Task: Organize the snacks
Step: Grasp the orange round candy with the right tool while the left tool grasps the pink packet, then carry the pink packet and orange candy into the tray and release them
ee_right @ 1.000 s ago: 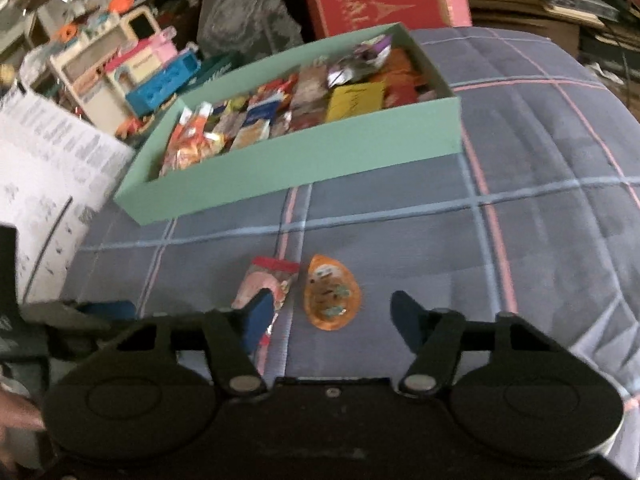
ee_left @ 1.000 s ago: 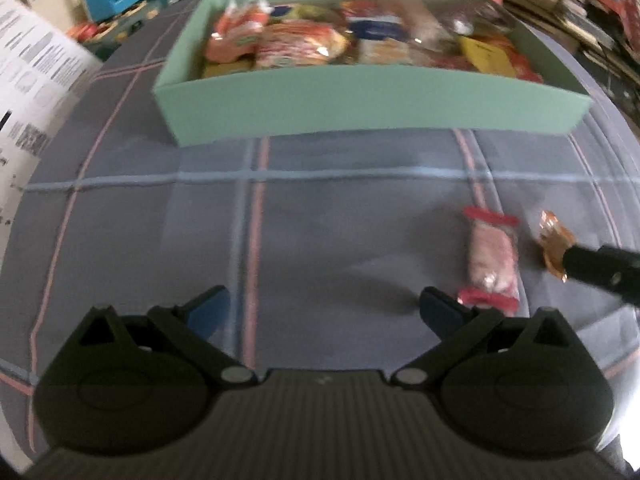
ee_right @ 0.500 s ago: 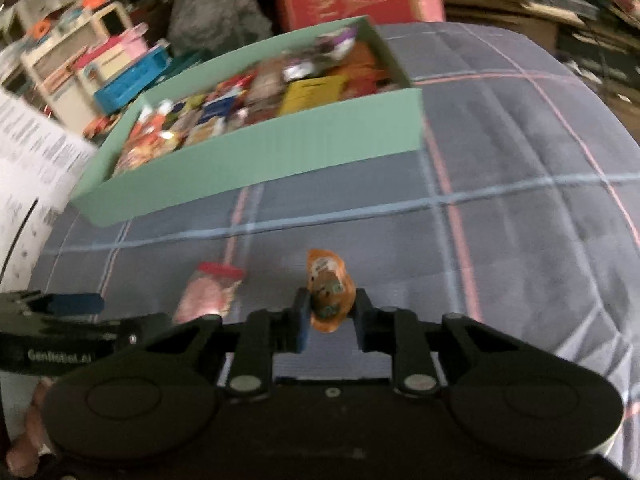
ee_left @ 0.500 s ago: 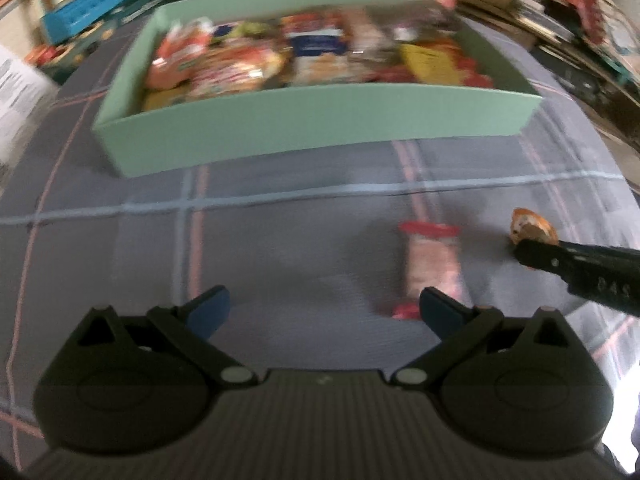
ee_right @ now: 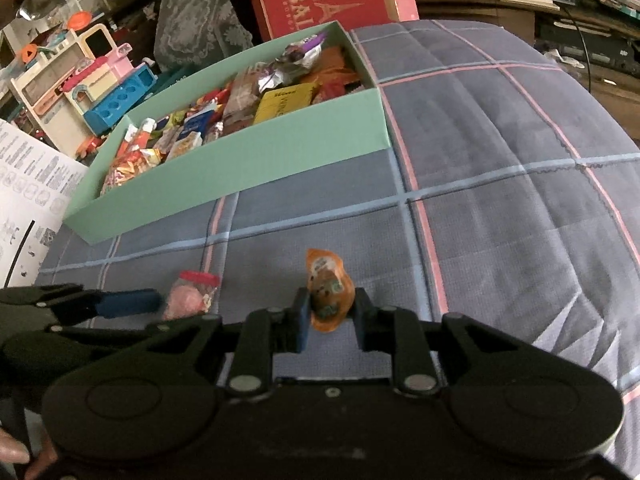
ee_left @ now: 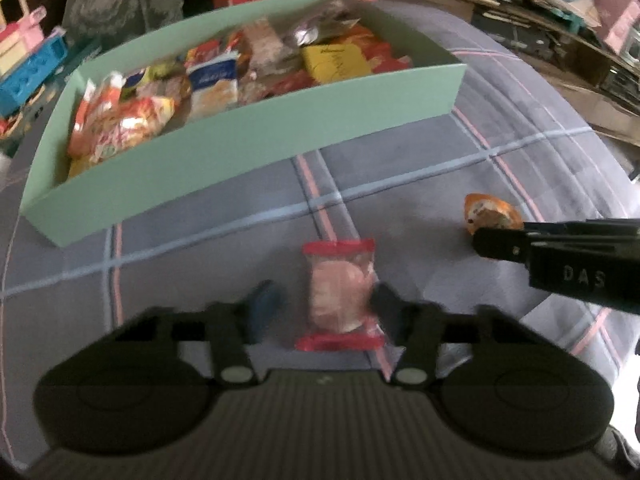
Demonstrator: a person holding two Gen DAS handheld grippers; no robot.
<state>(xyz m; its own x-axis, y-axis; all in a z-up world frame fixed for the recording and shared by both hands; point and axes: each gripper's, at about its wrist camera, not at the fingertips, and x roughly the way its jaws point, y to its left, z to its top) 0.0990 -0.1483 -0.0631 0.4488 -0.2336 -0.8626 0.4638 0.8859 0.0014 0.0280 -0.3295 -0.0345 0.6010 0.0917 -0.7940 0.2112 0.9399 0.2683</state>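
left wrist view: left gripper point(ee_left: 322, 304) low over the plaid bedcover point(ee_left: 400, 168), jaws closing, pink snack packet point(ee_left: 339, 296) lying flat between them; right pad at the wrapper's edge, left pad apart from it. green box point(ee_left: 256, 152) of snacks beyond. right gripper's fingers point(ee_left: 560, 252) enter from the right, at the orange jelly cup point(ee_left: 490, 214).

right wrist view: right gripper point(ee_right: 330, 312) jaws narrow, clamped on the orange jelly cup point(ee_right: 328, 292), cup upright. pink packet point(ee_right: 192, 296) just left, by the left gripper's blue pad point(ee_right: 128, 302). green box point(ee_right: 240, 172) well beyond.
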